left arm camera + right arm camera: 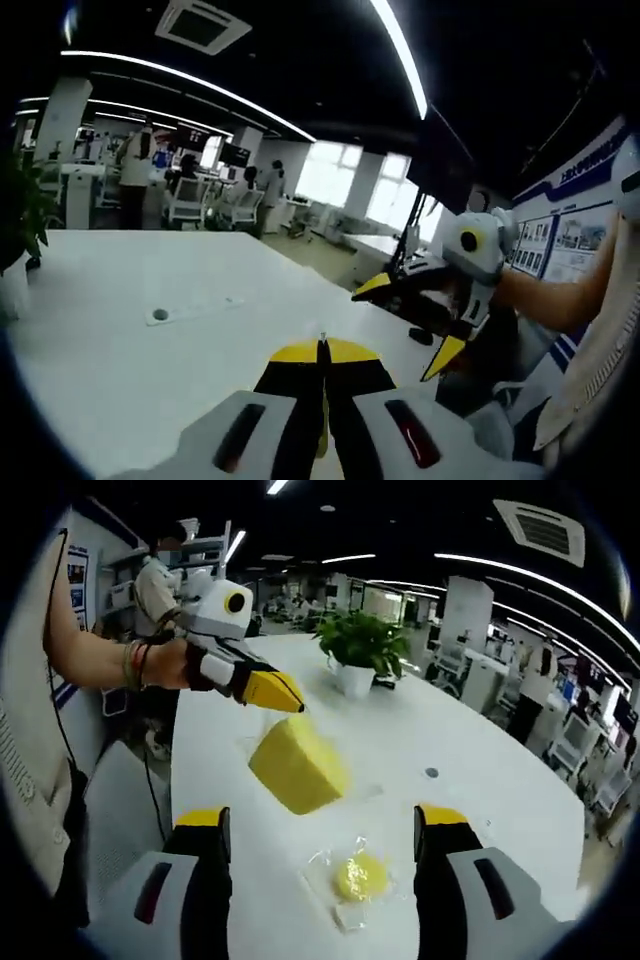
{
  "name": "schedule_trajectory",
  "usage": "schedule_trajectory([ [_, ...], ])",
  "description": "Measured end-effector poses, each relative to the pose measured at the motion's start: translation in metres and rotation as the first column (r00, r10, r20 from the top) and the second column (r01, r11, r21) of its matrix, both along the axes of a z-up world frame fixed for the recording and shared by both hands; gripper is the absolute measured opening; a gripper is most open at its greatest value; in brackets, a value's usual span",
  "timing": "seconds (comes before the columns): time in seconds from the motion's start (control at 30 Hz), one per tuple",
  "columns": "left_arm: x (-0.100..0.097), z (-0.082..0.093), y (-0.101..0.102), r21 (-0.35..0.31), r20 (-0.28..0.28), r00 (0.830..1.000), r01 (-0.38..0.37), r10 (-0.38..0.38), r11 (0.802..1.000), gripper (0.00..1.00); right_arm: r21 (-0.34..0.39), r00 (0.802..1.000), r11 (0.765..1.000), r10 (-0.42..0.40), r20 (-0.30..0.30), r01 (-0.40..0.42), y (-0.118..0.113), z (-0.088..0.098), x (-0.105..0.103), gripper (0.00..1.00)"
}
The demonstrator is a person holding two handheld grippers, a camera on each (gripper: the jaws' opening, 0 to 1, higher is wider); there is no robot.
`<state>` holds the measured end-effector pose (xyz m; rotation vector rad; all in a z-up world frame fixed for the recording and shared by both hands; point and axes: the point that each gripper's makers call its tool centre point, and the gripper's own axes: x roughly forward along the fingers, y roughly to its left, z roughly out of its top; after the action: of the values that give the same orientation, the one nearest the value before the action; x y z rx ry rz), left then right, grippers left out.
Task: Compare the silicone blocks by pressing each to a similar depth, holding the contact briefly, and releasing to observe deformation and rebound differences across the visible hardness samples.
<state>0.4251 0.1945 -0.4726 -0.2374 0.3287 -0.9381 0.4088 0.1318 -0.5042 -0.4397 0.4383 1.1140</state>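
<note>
Large silicone block: a yellow silicone block [298, 764] is seen in the right gripper view, tilted, with its upper corner at the closed tip of the left gripper [284, 699]; whether it rests on the white table [480, 730] or is lifted clear cannot be told.
Small silicone sample: a small round yellow sample [361, 876] inside a clear plastic bag [345, 880] is laid flat on the table, near the edge closest to the right gripper, between that gripper's two jaws in the picture.
Left gripper: it is held in a person's hand [172, 664], jaws brought together to a yellow point touching the block's top; in the left gripper view its own jaws [322, 352] are seen pressed together, and whether a thin part of the block is pinched cannot be told.
Right gripper: its jaws [322, 825] are spread wide apart with nothing between them, above the bagged sample; in the left gripper view it [412, 322] is seen at the right, over the table's edge, yellow tips apart.
Table: a white surface [150, 350] carrying a small flat strip [190, 310] towards its middle.
Potted plant: a green plant in a white pot [360, 650] is stood towards the far end of the table, well apart from the block.
Surroundings: an open office with ceiling light strips [400, 50], desks and standing people [135, 170] is seen beyond the table.
</note>
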Motion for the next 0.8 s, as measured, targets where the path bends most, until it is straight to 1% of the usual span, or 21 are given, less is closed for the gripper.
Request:
schedule_trajectory([
  [0.07, 0.000, 0.001, 0.000, -0.005, -0.001, 1.000, 0.005, -0.005, 1.000, 0.00, -0.026, 0.999, 0.999, 0.040, 0.005, -0.040, 0.009, -0.001, 0.004, 0.70],
  [0.23, -0.002, 0.005, 0.000, -0.018, 0.001, 1.000, 0.021, -0.021, 1.000, 0.00, -0.089, 0.994, 0.990, 0.109, 0.017, -0.107, 0.025, -0.005, 0.015, 0.70],
  [0.4, -0.007, 0.008, -0.004, -0.002, 0.024, 0.998, 0.055, -0.055, 0.998, 0.00, -0.117, 0.987, 0.981, 0.161, 0.019, -0.157, 0.042, -0.006, 0.023, 0.70],
  [0.47, -0.008, 0.009, -0.005, -0.008, 0.027, 0.997, 0.066, -0.066, 0.998, 0.00, -0.141, 0.981, 0.972, 0.193, 0.005, -0.190, 0.048, -0.010, 0.023, 0.70],
  [0.53, -0.008, 0.010, -0.006, -0.013, 0.026, 0.997, 0.071, -0.070, 0.997, 0.00, -0.151, 0.976, 0.965, 0.216, -0.002, -0.214, 0.054, -0.013, 0.023, 0.70],
  [0.63, -0.009, 0.014, -0.008, -0.021, 0.034, 0.996, 0.084, -0.084, 0.996, 0.00, -0.188, 0.963, 0.944, 0.267, -0.043, -0.270, 0.061, -0.022, 0.018, 0.69],
  [0.67, -0.009, 0.016, -0.008, -0.022, 0.041, 0.996, 0.086, -0.085, 0.996, 0.00, -0.200, 0.957, 0.936, 0.279, -0.076, -0.289, 0.063, -0.027, 0.016, 0.69],
  [0.73, -0.010, 0.018, -0.009, -0.025, 0.047, 0.994, 0.095, -0.094, 0.995, 0.00, -0.200, 0.954, 0.933, 0.290, -0.081, -0.301, 0.069, -0.030, 0.017, 0.68],
  [0.8, -0.010, 0.021, -0.010, -0.023, 0.059, 0.993, 0.102, -0.100, 0.995, 0.00, -0.203, 0.948, 0.927, 0.302, -0.101, -0.317, 0.074, -0.033, 0.017, 0.67],
])
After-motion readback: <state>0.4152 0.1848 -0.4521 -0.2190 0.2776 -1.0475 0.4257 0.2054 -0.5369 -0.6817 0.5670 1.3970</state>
